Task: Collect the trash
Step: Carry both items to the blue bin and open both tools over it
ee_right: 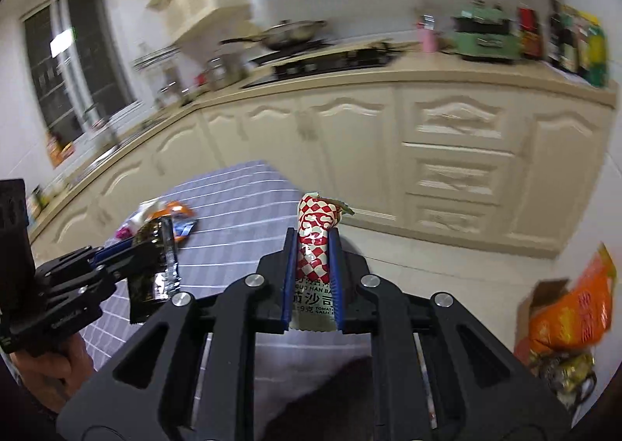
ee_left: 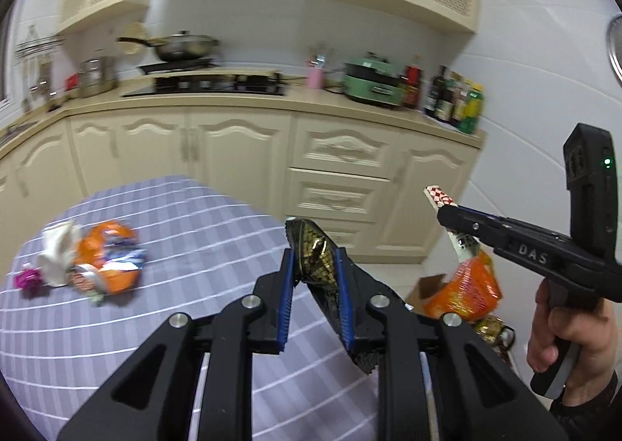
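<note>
My left gripper (ee_left: 314, 258) is shut on a black-and-gold snack wrapper (ee_left: 317, 260), held above the near edge of the table (ee_left: 194, 215). In the right wrist view the same left gripper (ee_right: 128, 246) shows at the left with the crumpled wrapper (ee_right: 157, 266) in it. My right gripper (ee_right: 313, 237) is shut on a red-and-white checked tomato sauce packet (ee_right: 315, 231), which stands upright between the blue pads. In the left wrist view that right gripper (ee_left: 447, 213) is at the right, held by a hand (ee_left: 571, 340), the packet (ee_left: 439, 202) sticking out above it.
On the grey-checked cloth lie more scraps: an orange bag (ee_left: 109, 258), white crumpled paper (ee_left: 58, 254) and a pink wrapper (ee_left: 28, 279). On the floor to the right a cardboard box (ee_right: 544, 297) holds an orange bag (ee_right: 575, 309) and other wrappers. Cream cabinets (ee_left: 241, 145) stand behind.
</note>
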`<state>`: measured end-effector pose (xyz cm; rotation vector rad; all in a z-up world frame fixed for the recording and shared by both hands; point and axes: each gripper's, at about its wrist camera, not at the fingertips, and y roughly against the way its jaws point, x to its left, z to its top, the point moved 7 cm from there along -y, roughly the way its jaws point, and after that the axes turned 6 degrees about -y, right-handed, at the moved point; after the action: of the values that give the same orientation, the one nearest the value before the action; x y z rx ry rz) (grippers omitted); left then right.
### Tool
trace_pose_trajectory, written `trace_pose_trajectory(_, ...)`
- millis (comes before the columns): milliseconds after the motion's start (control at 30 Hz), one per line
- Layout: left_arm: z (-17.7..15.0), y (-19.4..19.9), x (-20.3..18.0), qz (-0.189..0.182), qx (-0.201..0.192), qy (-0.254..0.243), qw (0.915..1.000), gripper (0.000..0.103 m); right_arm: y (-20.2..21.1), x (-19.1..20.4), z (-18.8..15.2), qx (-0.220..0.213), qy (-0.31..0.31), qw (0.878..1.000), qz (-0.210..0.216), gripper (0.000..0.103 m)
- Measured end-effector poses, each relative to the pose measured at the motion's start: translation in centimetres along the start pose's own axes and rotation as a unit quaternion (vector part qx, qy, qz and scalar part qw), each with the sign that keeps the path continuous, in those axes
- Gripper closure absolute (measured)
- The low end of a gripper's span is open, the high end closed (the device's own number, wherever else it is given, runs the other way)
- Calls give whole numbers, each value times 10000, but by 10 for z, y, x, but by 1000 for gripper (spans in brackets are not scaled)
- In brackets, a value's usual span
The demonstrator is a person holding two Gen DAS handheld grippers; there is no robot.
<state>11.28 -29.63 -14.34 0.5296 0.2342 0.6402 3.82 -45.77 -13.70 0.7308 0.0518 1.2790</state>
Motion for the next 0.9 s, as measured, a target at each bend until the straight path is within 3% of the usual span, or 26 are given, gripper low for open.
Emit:
trace_pose_trajectory(167, -5, -35, -56, -442, 252, -207, 9985, 84, 20, -78, -14, 27, -553, 9976, -421, 87)
trace_pose_trajectory(333, -32, -89, -115, -876, 793, -469, 9919, 83, 18, -149, -46, 291, -1125, 9897, -839, 87)
trace_pose_trajectory(567, -94, -166, -182, -1356, 1689, -783, 9731, 83, -7, -228, -103, 821, -1866, 9717, -1197, 87)
trace_pose_trajectory(900, -163, -243, -228, -1639, 2635, -1014, 9452, 83, -34, -282, -157, 1318, -2497, 9502, -1318, 87)
